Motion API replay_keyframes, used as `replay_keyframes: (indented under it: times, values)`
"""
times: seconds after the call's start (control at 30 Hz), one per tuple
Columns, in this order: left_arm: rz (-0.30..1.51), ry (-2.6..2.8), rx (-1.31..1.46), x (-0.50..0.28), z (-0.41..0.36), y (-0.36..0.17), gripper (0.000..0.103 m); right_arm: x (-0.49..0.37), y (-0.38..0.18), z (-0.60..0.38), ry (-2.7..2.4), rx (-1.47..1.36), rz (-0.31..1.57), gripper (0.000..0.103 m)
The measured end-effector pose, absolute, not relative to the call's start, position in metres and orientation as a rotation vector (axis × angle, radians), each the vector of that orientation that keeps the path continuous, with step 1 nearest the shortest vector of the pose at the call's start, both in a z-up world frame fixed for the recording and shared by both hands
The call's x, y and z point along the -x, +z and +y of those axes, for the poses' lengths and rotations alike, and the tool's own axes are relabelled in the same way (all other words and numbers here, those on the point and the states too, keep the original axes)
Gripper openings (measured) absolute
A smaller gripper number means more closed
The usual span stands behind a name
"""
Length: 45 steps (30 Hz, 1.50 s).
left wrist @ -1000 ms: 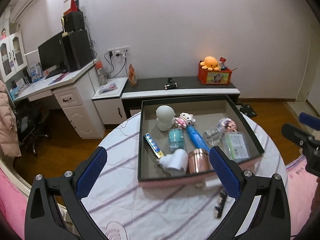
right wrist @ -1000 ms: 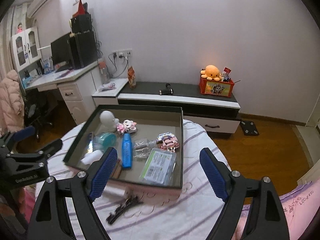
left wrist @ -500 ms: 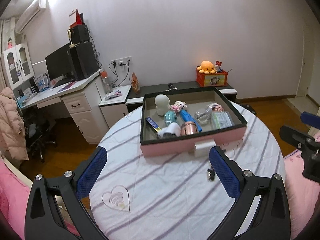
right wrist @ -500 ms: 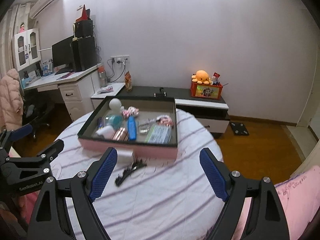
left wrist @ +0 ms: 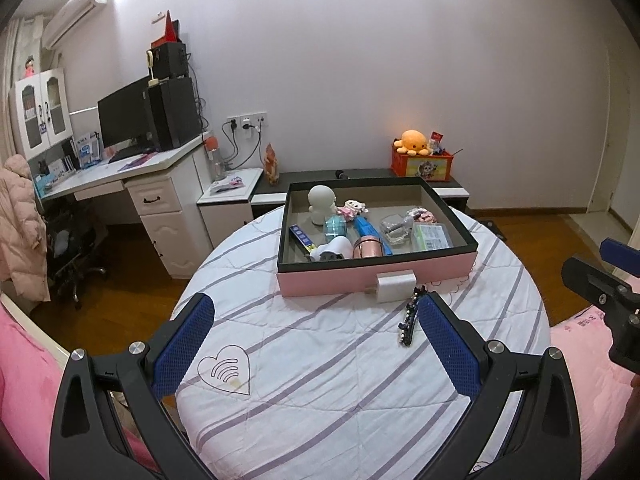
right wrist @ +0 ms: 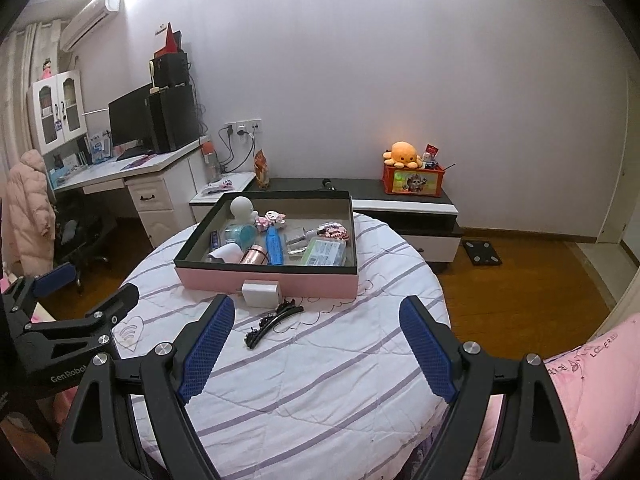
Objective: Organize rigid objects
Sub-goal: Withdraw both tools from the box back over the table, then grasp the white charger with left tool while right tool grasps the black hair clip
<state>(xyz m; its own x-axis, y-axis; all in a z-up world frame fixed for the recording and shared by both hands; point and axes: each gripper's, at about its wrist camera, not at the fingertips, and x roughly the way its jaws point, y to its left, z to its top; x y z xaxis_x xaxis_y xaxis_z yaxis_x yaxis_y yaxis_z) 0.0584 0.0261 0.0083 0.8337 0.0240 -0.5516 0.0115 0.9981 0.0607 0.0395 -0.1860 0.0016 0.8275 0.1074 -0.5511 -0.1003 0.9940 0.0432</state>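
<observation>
Above the round table [right wrist: 320, 380], both grippers angled downward, jaws wide, empty

Black tongs [right wrist: 316, 354], blue textured pads [right wrist: 206, 350], silver screws

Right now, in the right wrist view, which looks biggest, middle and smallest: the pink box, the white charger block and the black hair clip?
1. The pink box with a dark rim, by far the largest.
2. The black hair clip and the white charger block look about alike: the clip longer, the block chunkier. I would not rank them.
</observation>
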Motion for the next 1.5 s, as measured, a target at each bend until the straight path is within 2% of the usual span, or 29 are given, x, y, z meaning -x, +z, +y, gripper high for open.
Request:
replay_keyframes:
  times: [0.33,0.73,1.3,1.33,1.5]
  values:
    - [0.617,0.021,-0.033,-0.068,0.031,0.006,0.103,-0.049,-0.007,-0.187,0.122,-0.026,0.617,0.086]
    - [0.711,0.046,-0.016,-0.109,0.048,-0.022,0.103,-0.088,-0.034,-0.177,0.126,-0.012,0.727,0.086]
    - [0.938,0.053,0.008,-0.182,0.068,-0.094,0.103,-0.190,-0.129,-0.127,0.168,0.053,1.004,0.086]
    - [0.945,0.037,0.012,-0.185,0.065,-0.096,0.103,-0.194,-0.135,-0.127,0.169,0.053,1.023,0.084]
    - [0.974,-0.056,-0.024,-0.203,0.023,-0.102,0.103,-0.204,-0.147,-0.153,0.227,0.005,1.039,0.052]
